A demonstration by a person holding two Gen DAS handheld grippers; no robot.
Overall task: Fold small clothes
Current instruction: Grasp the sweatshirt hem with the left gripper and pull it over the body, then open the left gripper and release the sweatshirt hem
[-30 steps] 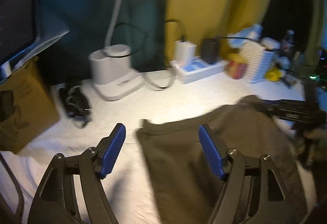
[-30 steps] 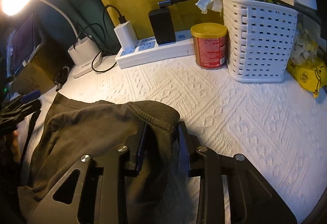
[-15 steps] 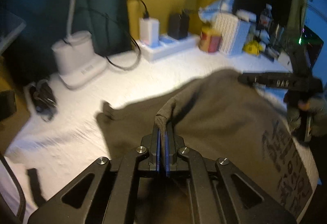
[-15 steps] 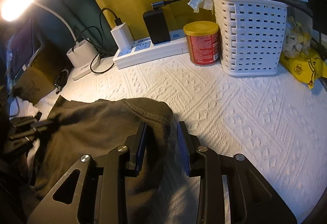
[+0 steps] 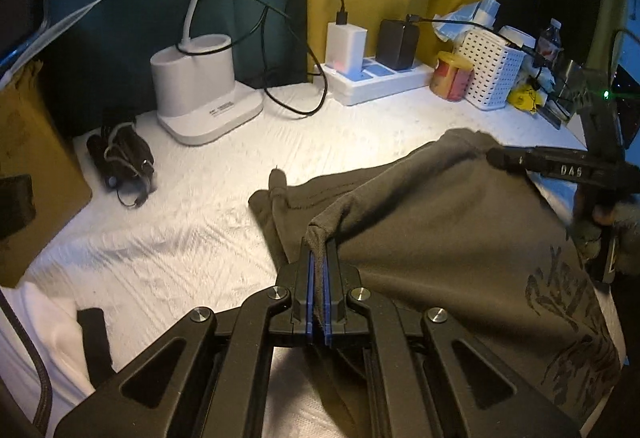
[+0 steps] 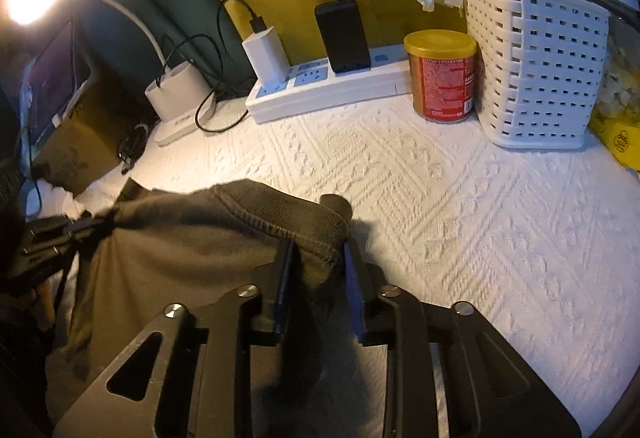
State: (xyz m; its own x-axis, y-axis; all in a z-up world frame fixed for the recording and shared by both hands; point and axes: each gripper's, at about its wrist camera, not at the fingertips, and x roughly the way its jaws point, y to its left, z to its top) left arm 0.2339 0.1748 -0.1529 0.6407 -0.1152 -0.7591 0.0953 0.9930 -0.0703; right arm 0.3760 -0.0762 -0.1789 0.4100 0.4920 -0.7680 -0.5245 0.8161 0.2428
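Each wrist view looks steeply down along its own fingers, close above the table point(image 5: 200, 238). Both share the power strip point(image 6: 320, 90) along the back edge.

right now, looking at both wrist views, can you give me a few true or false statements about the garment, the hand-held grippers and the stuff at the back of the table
1. The left hand-held gripper is shut on a fold of the dark garment. True.
2. The right hand-held gripper has nothing between its fingers. False: the garment's ribbed edge sits between them, and the jaws have just been closing on it.
3. The red can with a yellow lid stands inside the white basket. False: it stands beside the basket on the white cloth.
4. A white charger and a black charger are plugged into the power strip. True.
5. The garment is already folded into a neat square. False: it lies spread and lifted at two points.
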